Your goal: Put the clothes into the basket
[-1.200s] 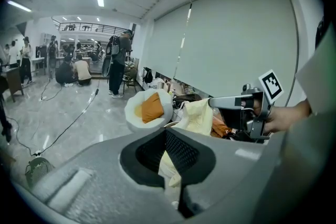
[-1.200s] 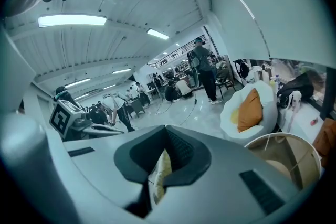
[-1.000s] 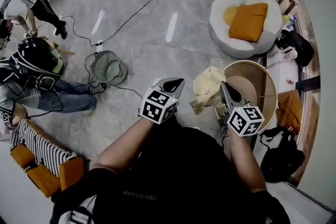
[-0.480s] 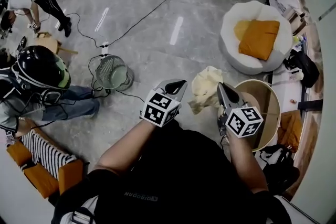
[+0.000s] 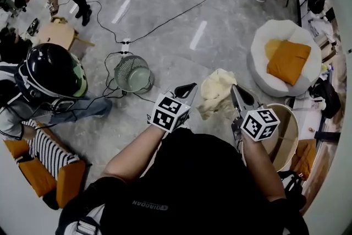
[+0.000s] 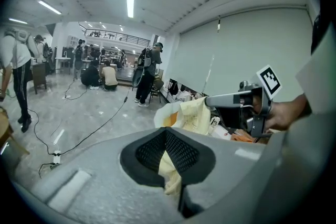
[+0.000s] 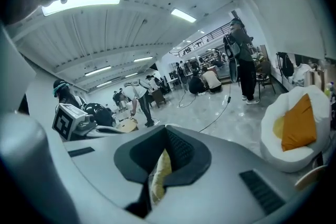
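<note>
A pale yellow cloth (image 5: 216,92) hangs bunched between my two grippers, above the floor. My left gripper (image 5: 190,87) is shut on its left part; in the left gripper view the cloth (image 6: 169,168) is pinched in the left gripper (image 6: 167,136). My right gripper (image 5: 235,88) is shut on its right edge, and the right gripper view shows the yellow cloth (image 7: 159,171) squeezed in the right gripper (image 7: 167,136). The round wooden basket (image 5: 294,121) stands on the floor at the lower right, beside and partly under my right forearm.
A white beanbag (image 5: 258,55) with an orange cushion (image 5: 289,60) lies beyond the basket. A floor fan (image 5: 133,74) and cables lie left of the cloth. A person in a black helmet (image 5: 52,71) crouches at the left. Dark bags line the right wall.
Both grippers, still shut on the cloth, have travelled across the room. The basket, earlier right under the cloth's right side, now sits lower right by my right forearm.
</note>
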`<state>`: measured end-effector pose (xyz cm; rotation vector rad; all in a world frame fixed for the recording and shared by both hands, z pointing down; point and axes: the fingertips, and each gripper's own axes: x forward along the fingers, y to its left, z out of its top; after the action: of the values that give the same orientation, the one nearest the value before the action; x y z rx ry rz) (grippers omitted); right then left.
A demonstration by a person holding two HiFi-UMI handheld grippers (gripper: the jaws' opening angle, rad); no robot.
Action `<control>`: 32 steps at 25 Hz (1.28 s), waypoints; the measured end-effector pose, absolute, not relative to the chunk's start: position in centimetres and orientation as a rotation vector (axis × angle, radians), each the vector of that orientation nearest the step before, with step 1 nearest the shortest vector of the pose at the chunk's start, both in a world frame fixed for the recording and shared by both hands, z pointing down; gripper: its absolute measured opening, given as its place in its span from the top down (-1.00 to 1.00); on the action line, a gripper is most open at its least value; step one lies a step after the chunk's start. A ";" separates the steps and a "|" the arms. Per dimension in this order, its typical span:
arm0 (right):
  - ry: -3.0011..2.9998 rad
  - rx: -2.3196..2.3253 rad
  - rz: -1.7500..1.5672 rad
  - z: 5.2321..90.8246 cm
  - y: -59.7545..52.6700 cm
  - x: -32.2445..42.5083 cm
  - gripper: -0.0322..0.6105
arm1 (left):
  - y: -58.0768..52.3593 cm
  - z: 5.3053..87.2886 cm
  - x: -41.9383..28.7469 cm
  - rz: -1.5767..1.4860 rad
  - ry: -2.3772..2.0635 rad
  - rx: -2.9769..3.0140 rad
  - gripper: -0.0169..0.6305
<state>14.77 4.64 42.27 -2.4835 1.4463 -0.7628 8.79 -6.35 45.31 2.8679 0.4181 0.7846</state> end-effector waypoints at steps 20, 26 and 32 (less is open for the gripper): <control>1.988 -2.176 -0.828 42.0 -17.9 14.6 0.85 | -24.5 45.9 2.6 0.715 -0.260 2.749 0.94; 2.158 -2.056 -0.848 42.5 -22.9 15.5 0.85 | -27.6 46.0 3.7 0.700 -0.421 2.683 0.94; 2.329 -1.902 -0.870 43.0 -25.3 17.4 0.85 | -28.9 46.2 6.4 0.673 -0.582 2.620 0.94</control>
<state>17.41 -25.35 43.01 -1.9017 2.3291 -0.8699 6.38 -28.89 46.18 2.6199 -0.5823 0.6731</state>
